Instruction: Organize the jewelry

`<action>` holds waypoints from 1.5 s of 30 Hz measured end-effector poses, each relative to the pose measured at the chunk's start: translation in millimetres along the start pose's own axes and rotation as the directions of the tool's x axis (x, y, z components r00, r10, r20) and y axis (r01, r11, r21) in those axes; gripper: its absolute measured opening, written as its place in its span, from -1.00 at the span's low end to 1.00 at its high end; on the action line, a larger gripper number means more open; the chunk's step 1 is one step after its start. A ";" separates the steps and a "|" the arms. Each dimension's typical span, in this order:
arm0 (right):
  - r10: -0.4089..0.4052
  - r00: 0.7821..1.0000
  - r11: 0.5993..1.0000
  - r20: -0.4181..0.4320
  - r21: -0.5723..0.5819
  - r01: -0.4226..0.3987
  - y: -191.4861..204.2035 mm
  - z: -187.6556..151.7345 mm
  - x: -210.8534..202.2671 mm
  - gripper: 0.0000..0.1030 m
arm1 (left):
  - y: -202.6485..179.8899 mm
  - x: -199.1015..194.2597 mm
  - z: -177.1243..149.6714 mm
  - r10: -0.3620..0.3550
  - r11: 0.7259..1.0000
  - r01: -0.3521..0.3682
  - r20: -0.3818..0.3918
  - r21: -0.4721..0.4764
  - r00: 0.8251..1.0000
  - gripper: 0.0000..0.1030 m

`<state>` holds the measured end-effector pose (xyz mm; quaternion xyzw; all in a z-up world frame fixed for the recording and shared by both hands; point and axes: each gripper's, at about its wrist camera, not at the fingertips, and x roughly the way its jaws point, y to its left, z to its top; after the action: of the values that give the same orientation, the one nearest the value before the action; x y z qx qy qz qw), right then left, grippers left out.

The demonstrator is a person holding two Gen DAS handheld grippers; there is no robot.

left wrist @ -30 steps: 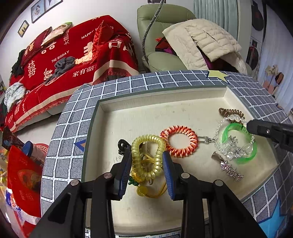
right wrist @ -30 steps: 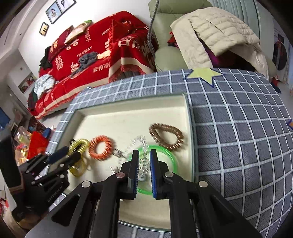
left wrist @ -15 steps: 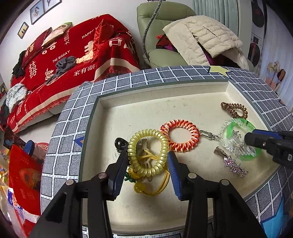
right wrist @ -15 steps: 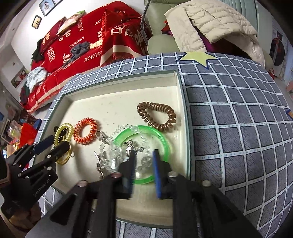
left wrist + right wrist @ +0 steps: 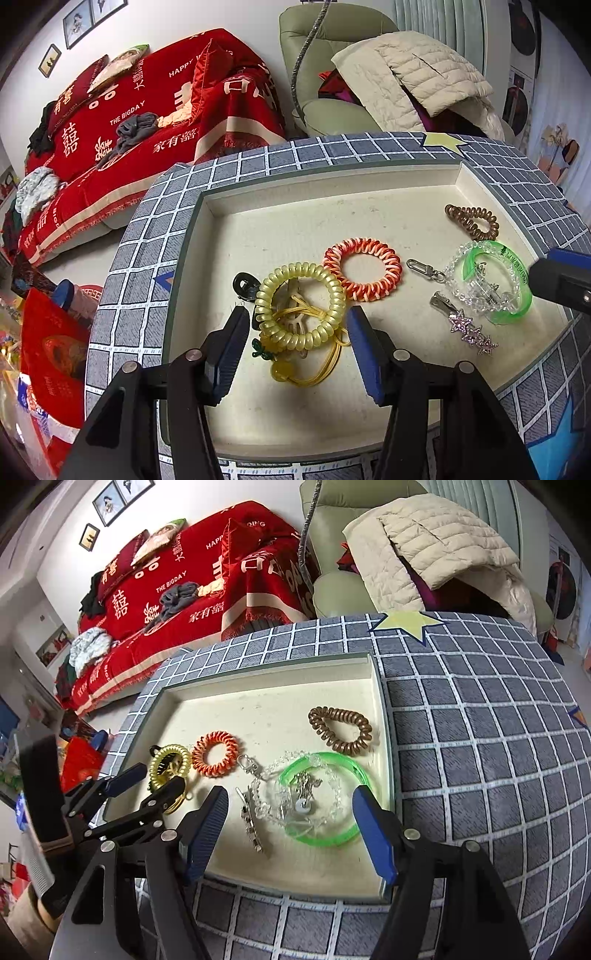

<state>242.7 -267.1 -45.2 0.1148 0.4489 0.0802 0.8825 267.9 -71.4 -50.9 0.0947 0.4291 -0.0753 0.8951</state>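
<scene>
On my left wrist view, my left gripper (image 5: 295, 347) stands released, its jaws having just been opening, with the yellow coil tie (image 5: 300, 307) lying between them untouched in the cream tray (image 5: 332, 184). Beyond it sits the orange coil tie (image 5: 363, 268), then the brown coil tie (image 5: 472, 221), the green bangle (image 5: 517, 280) with a clear bead bracelet (image 5: 456, 258) draped across it, and a star hair clip (image 5: 471, 334) near them. On my right wrist view, my right gripper (image 5: 290, 830) is likewise released, jaws just been opening, straddling the green bangle (image 5: 325, 840) and bead bracelet (image 5: 266, 812) without pressing on either. The tray (image 5: 375, 686) rests on the checked bench (image 5: 480, 738).
</scene>
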 end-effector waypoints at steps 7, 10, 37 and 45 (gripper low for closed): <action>-0.007 1.000 1.000 0.001 0.027 0.006 -6.9 -8.4 -10.7 0.43 | 0.8 -10.7 3.5 0.007 1.000 -0.007 0.022 -0.002 1.000 0.46; -0.010 1.000 1.000 -0.003 0.029 0.010 -8.4 -9.8 -12.6 0.43 | 1.2 -15.5 3.6 0.004 1.000 -0.004 0.029 0.002 1.000 0.46; -0.097 0.984 0.995 0.148 0.016 0.095 2.8 -25.2 -43.8 1.00 | 16.1 -48.5 -10.0 0.019 0.998 -0.016 0.047 -0.055 0.999 1.00; -0.153 0.968 0.986 0.196 -0.038 0.164 19.7 -31.8 -61.7 1.00 | 16.6 -75.6 -21.8 0.043 0.997 -0.035 0.096 -0.075 0.994 1.00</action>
<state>180.1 -259.1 -10.1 0.0619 0.3668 0.0100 0.9282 208.1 -46.2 -3.4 0.0665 0.3854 -0.0466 0.9192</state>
